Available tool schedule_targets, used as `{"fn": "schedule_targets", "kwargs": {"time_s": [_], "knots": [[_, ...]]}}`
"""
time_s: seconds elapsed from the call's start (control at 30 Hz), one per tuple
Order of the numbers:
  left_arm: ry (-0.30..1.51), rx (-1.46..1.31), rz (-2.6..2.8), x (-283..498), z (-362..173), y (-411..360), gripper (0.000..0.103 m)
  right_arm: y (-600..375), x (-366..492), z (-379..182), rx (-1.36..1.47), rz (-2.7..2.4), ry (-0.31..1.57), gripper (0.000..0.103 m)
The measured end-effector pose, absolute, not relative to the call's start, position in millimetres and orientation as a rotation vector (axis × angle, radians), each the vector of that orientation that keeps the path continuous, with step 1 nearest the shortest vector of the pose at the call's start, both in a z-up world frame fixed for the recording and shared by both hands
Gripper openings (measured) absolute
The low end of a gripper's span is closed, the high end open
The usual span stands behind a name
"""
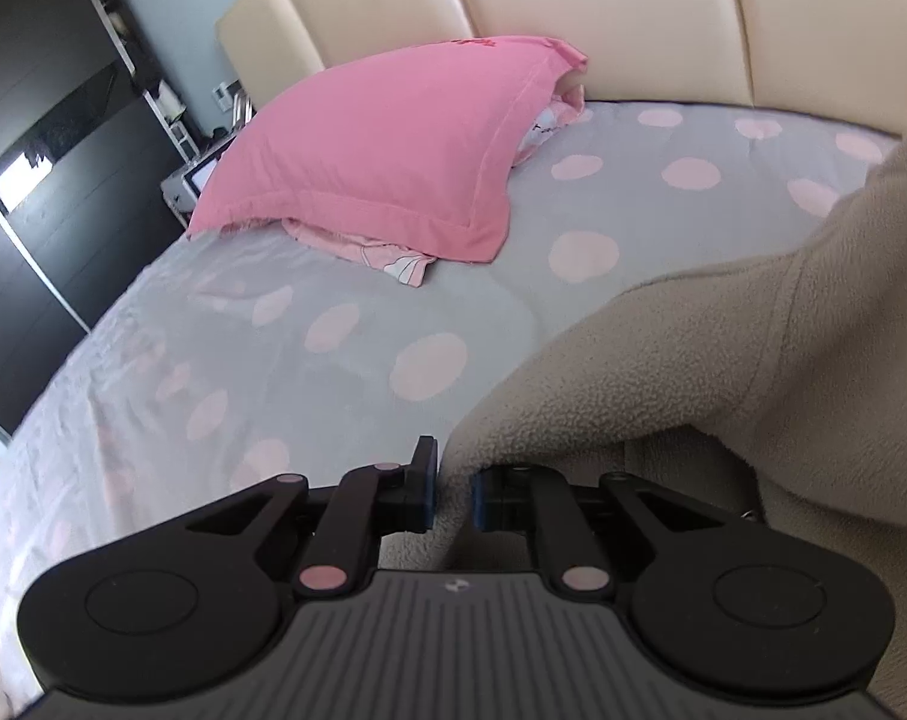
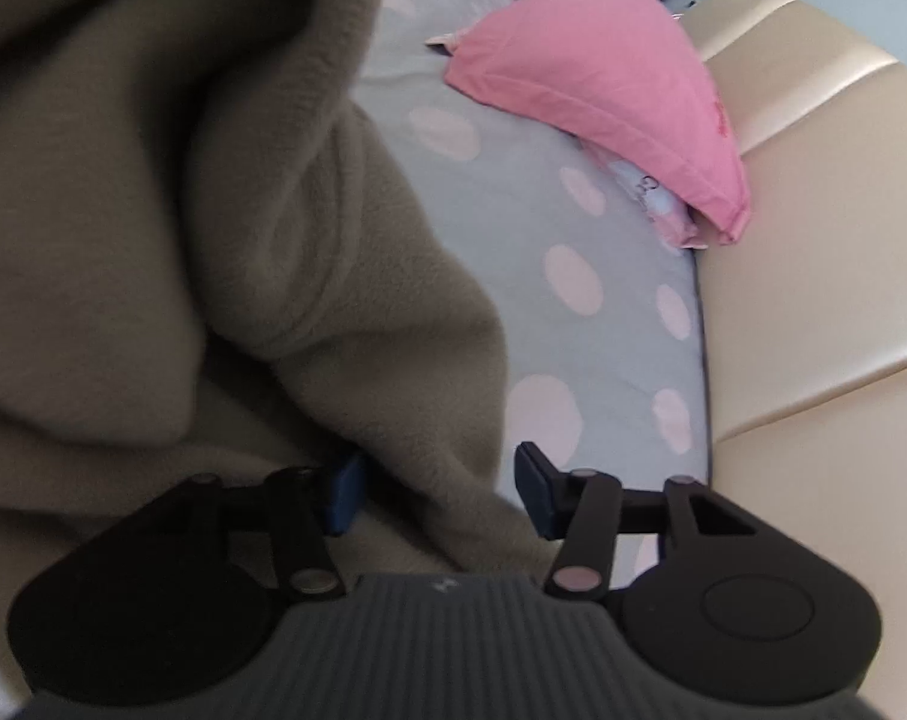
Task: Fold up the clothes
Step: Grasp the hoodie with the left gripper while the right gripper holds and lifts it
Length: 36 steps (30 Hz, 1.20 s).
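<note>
From your left wrist camera, a dark wardrobe stands at the far left beside the bed, and next to it, by the bed's head, a small stand holds clutter too small to make out. The grey sheet with pale pink dots spreads across the mattress, and a pink pillow lies on it near the cream padded headboard, resting over a lighter patterned pink cloth that peeks out beneath. Low in the centre, your left gripper has its blue-padded fingers drawn close together, pinching an edge of the beige fleece garment, which rises from the jaws and drapes off to the right, lifted off the sheet. In your right wrist view, the same fleece garment fills the whole left half of the frame, hanging in heavy folds close to the lens. Your right gripper has its fingers set wide apart, with a fold of the fleece lying in the gap between them; the left pad is partly buried in the cloth, the right one stands bare over the sheet. Further right lie the pillow and the headboard.
</note>
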State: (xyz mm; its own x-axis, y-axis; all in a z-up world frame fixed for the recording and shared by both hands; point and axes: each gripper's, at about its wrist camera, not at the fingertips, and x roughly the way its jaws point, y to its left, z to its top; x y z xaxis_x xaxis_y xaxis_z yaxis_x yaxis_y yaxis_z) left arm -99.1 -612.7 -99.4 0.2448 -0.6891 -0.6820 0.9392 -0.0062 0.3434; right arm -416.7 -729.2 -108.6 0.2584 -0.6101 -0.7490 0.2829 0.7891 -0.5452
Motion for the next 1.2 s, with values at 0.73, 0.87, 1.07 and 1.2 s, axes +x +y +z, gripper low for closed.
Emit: {"fn": "schedule_targets", "kwargs": {"time_s": [0.73, 0.87, 1.07, 1.2], "knots": [[0.136, 0.316, -1.166, -88.4, 171.4, -295.2, 0.008, -493.1, -441.5, 201.3, -0.517, -0.921, 0.196, 0.007], [0.009, 0.221, -1.139, -111.9, 223.5, -211.7, 0.007, -426.0, -463.5, 246.7, -0.543, -0.930, 0.050, 0.007], [-0.202, 0.040, -1.100, -152.0, 305.7, -111.8, 0.006, -345.6, -490.9, 299.5, -0.538, -0.936, -0.120, 0.007], [-0.280, -0.023, -1.062, -165.4, 345.5, -71.1, 0.006, -295.8, -505.5, 325.7, -0.568, -0.916, -0.240, 0.007]]}}
